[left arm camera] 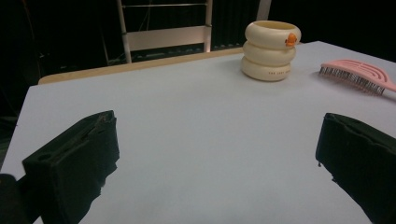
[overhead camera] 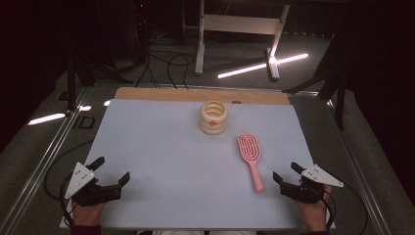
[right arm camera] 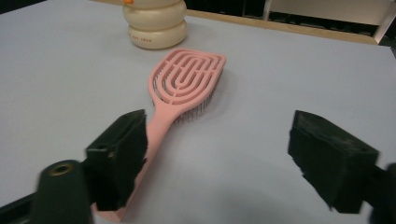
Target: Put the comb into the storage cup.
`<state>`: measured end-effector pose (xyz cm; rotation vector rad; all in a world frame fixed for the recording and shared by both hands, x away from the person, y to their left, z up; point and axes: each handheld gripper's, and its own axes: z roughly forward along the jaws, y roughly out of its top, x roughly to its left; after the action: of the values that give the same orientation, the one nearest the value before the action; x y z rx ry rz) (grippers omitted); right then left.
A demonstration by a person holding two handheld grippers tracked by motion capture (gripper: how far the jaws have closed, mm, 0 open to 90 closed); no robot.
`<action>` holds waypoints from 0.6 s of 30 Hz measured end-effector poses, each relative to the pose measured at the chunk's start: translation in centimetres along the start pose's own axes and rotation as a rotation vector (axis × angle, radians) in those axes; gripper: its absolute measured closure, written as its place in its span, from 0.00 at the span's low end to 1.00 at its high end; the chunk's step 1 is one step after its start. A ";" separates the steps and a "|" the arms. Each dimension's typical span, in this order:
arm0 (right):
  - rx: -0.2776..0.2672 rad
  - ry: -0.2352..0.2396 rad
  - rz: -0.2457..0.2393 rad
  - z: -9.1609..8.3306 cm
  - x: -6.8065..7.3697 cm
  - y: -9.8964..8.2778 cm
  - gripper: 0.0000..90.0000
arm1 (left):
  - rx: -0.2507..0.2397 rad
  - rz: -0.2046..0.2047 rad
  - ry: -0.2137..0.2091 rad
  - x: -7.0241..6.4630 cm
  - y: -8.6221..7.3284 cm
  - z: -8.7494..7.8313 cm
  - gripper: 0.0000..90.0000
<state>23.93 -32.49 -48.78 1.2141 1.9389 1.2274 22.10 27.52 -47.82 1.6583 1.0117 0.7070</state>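
A pink hairbrush (overhead camera: 250, 157) lies bristles down on the pale mat (overhead camera: 161, 147), right of centre, handle toward me. Behind it stands a cream ribbed pot (overhead camera: 213, 117) with a small orange mark. My right gripper (overhead camera: 286, 171) rests at the front right edge, just right of the handle's end, jaws wide open. In the right gripper view the hairbrush (right arm camera: 184, 86) runs down past the left jaw, which hides part of the handle; nothing is pinched in my right gripper (right arm camera: 224, 154). My left gripper (overhead camera: 113, 169) sits open at the front left, and the left gripper view (left arm camera: 215, 154) has bare mat between its jaws.
The mat covers a wooden tabletop whose far edge (overhead camera: 195, 94) shows as a tan strip. Beyond it are a white table frame (overhead camera: 235, 29), floor cables and bright light strips. The cream pot (left arm camera: 272, 50) and hairbrush (left arm camera: 357, 74) appear far right in the left gripper view.
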 end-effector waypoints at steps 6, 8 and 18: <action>0.018 -0.012 -0.020 0.3 0.3 0.1 0.44 | 0.005 -0.002 -0.002 0.0 -0.1 0.1 0.00; 0.028 -0.012 -0.035 0.4 0.5 0.2 0.50 | 0.007 -0.002 0.000 0.0 -0.1 0.1 0.00; 0.063 0.034 -0.059 1.2 1.4 0.5 0.74 | 0.012 -0.007 0.002 -0.1 -0.2 0.2 0.00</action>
<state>24.39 -30.64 -48.84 1.1655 2.0374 1.1715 22.14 27.41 -48.08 1.6639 1.0242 0.6990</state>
